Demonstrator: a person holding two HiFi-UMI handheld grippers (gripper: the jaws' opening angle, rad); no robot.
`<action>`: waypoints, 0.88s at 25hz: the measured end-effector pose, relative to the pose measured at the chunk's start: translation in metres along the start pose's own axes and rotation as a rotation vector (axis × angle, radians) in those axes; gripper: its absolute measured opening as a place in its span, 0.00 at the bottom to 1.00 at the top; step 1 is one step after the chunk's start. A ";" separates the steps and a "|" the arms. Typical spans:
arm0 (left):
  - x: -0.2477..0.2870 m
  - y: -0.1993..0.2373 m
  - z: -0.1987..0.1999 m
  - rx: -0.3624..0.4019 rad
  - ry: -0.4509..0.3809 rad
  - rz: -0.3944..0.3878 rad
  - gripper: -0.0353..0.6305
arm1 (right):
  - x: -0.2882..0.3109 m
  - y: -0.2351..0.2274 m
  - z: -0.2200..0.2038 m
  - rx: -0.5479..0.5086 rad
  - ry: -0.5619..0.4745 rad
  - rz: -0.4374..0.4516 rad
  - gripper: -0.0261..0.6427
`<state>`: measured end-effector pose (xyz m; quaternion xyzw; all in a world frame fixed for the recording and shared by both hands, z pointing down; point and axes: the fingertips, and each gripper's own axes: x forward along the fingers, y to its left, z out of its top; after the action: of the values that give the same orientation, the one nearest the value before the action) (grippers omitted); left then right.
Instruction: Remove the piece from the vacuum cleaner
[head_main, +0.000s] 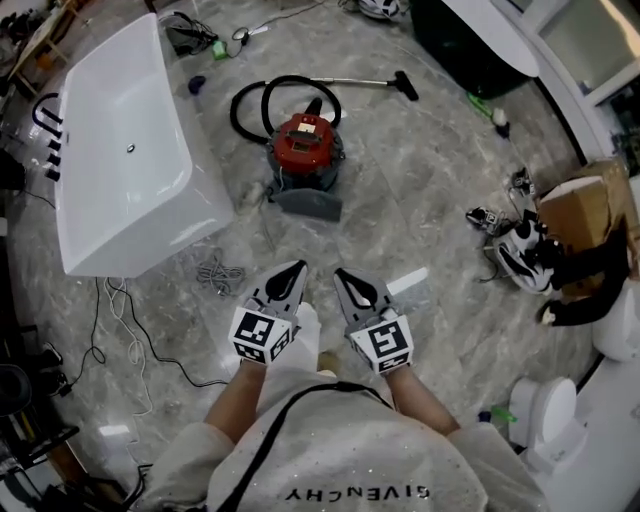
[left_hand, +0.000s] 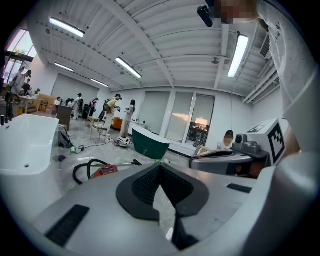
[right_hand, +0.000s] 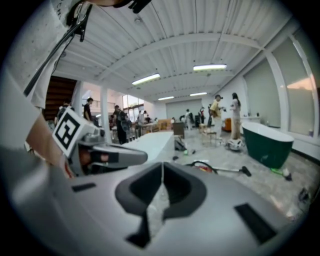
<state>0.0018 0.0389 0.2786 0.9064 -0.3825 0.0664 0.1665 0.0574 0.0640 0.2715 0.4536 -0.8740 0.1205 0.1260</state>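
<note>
A red and grey canister vacuum cleaner stands on the marble floor ahead, its black hose looped behind it and a long wand with a floor nozzle lying to the far right. It shows small in the left gripper view as the vacuum cleaner and in the right gripper view as the vacuum cleaner. My left gripper and right gripper are held side by side close to my body, well short of the vacuum. Both are shut with nothing between the jaws.
A white bathtub lies at the left, a dark green tub farther off. Cables lie on the floor near the white tub. A cardboard box, shoes and a toilet crowd the right side. Several people stand in the background.
</note>
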 end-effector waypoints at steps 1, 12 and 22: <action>0.006 0.007 0.003 -0.001 0.006 -0.008 0.08 | 0.012 -0.003 0.003 -0.002 0.005 0.007 0.06; 0.049 0.092 0.000 -0.110 0.083 -0.008 0.08 | 0.099 -0.046 0.014 0.022 0.070 0.017 0.06; 0.079 0.169 -0.009 -0.171 0.110 0.085 0.08 | 0.135 -0.114 -0.016 0.073 0.167 -0.053 0.06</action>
<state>-0.0640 -0.1212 0.3486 0.8669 -0.4149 0.0904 0.2612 0.0782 -0.0976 0.3419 0.4691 -0.8432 0.1865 0.1848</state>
